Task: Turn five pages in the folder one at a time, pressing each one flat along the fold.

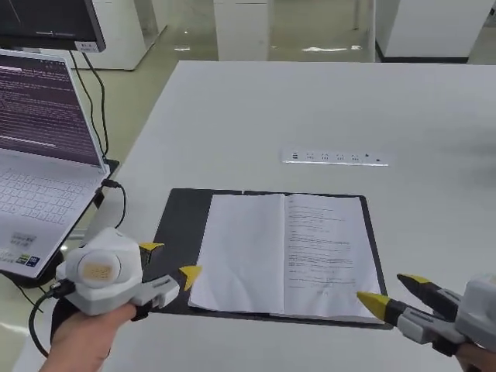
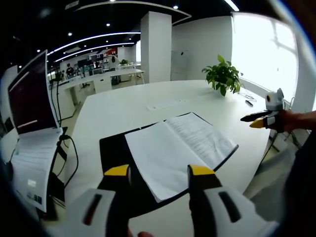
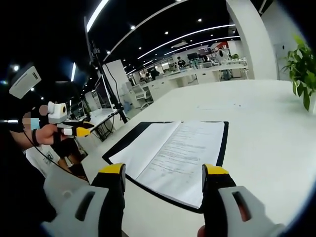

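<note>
A black folder point(image 1: 182, 225) lies open on the white table, a blank page point(image 1: 240, 252) on its left and a printed page point(image 1: 325, 252) on its right. My left gripper point(image 1: 170, 261) hovers open at the folder's near left corner, yellow tips apart. Near the folder's front right corner my right gripper point(image 1: 393, 293) is open, close to the printed page's corner. In the left gripper view my left gripper point(image 2: 159, 171) frames the blank page point(image 2: 163, 158), and the folder point(image 2: 112, 150) lies just ahead. In the right gripper view my right gripper point(image 3: 163, 170) stands open before the printed page point(image 3: 190, 153).
An open laptop point(image 1: 39, 155) with cables sits at the table's left edge, close to the left gripper. A white power strip point(image 1: 333, 157) lies beyond the folder. A potted plant point(image 2: 223, 76) stands at the table's far end. The table point(image 1: 310, 101) stretches wide behind the folder.
</note>
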